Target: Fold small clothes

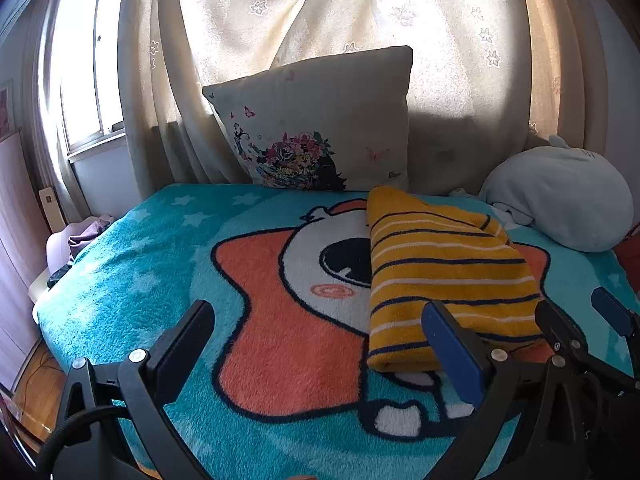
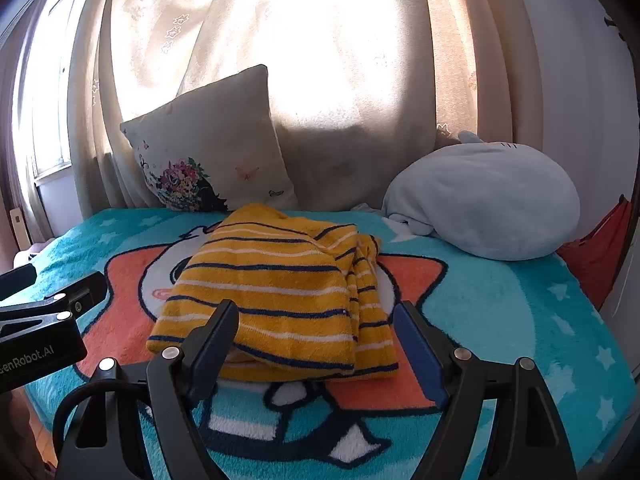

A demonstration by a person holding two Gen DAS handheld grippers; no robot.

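Note:
A yellow garment with navy and white stripes (image 1: 444, 284) lies folded into a compact bundle on the cartoon blanket (image 1: 160, 280); it also shows in the right wrist view (image 2: 276, 292). My left gripper (image 1: 320, 316) is open and empty, just left of the garment's near edge. My right gripper (image 2: 316, 320) is open and empty, its fingers on either side of the garment's near edge, just above it. The right gripper also shows at the right of the left wrist view (image 1: 580, 308), and the left gripper at the left of the right wrist view (image 2: 52, 280).
A floral cushion (image 1: 320, 128) leans on the curtain (image 1: 360, 8) behind the bed. A pale blue plush (image 2: 484, 204) lies at the back right, with red fabric (image 2: 600, 256) beside it. A window (image 1: 84, 60) is at the left; the bed edge drops off there.

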